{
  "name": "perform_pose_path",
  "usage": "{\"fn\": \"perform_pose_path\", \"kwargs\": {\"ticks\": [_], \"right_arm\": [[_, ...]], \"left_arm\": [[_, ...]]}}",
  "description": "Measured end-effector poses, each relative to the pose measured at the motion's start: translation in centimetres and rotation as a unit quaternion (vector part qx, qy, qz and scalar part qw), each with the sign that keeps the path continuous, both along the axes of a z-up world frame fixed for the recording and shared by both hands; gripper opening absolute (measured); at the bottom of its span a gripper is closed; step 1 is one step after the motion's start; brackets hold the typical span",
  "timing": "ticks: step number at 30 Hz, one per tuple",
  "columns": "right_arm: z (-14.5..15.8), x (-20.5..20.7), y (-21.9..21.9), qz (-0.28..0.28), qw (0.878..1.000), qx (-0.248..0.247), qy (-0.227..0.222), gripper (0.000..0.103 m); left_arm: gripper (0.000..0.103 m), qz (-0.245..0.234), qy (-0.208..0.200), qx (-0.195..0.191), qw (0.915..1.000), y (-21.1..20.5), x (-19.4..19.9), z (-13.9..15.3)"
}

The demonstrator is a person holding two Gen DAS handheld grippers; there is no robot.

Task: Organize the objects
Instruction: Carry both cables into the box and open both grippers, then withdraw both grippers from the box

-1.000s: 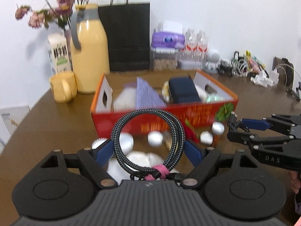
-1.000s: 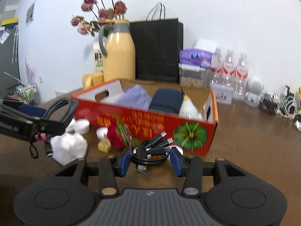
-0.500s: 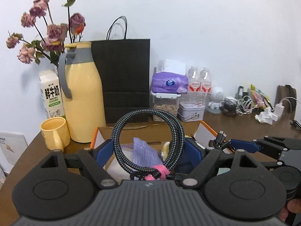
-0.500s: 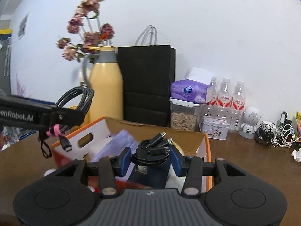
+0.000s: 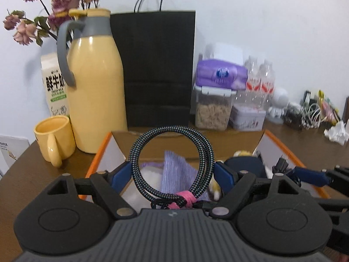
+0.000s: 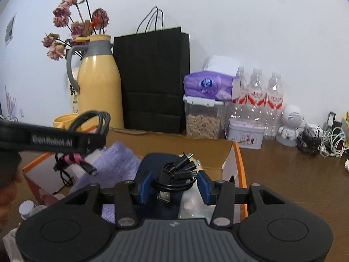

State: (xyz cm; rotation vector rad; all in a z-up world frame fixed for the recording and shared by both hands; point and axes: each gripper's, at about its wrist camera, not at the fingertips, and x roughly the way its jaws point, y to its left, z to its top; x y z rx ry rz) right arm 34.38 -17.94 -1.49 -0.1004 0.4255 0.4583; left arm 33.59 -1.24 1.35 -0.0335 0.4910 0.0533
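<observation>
My left gripper [image 5: 172,172] is shut on a coiled braided cable [image 5: 202,150] tied with a pink strap, held upright above the orange cardboard box [image 5: 99,150]. The coil also shows in the right wrist view [image 6: 96,120]. My right gripper [image 6: 174,183] is shut on a bundle of black USB cables [image 6: 178,172], held over the box's right half [image 6: 238,159]. Inside the box lie a purple cloth [image 5: 174,170] and a dark blue case [image 6: 152,163]. The right gripper's blue finger [image 5: 309,174] shows at the right of the left wrist view.
Behind the box stand a yellow thermos jug [image 5: 93,87], a yellow mug [image 5: 54,137], a milk carton [image 5: 54,85], a black paper bag [image 5: 157,65], a cereal container [image 6: 205,120], water bottles [image 6: 257,96], a tin [image 6: 244,135] and tangled cables [image 6: 322,137] at right.
Both grippers have risen from in front of the box and moved forward over it, each still holding its cable. The small items on the table in front have dropped out of the left view.
</observation>
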Motion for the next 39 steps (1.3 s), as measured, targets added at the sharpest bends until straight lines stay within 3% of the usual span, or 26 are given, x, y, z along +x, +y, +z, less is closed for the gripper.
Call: {"fn": "perform_pose_path", "kwargs": {"ticks": [8,11,12,13,16,17,20,39], "right_arm": [[-0.7,0.3,0.1,0.000,1.000,-0.004,0.011,0.045],[-0.7,0.3,0.1,0.000,1.000,-0.003,0.014,0.045],[-0.7,0.3,0.0,0.001,1.000,-0.001,0.013,0.045],[-0.6,0.3,0.0,0.001,1.000,0.000,0.012,0.050],[-0.4,0.0,-0.1,0.000,1.000,0.004,0.006,0.082],[-0.4,-0.1,-0.2,-0.001,1.000,0.005,0.002,0.089],[-0.3,-0.3,-0.2,-0.002,1.000,0.007,-0.001,0.098],[0.8,-2.1,-1.1,-0.001,1.000,0.012,-0.007,0.103]], "left_arm": [[0.086,0.001,0.017,0.010,0.9998,0.0,0.0,-1.0],[0.095,0.004,0.010,0.022,0.9997,-0.1,-0.5,-0.9],[0.103,0.006,0.002,0.026,0.9997,-0.1,-0.7,-0.8],[0.103,0.007,-0.006,0.026,0.9996,-0.1,-1.0,-0.6],[0.103,0.012,-0.013,0.024,0.9995,0.1,-1.4,-0.1],[0.103,0.013,-0.014,0.023,0.9995,0.2,-1.5,0.0],[0.103,0.016,-0.012,0.022,0.9996,0.2,-1.5,0.0],[0.103,0.002,-0.031,0.013,0.9994,0.1,-4.2,1.5]]}}
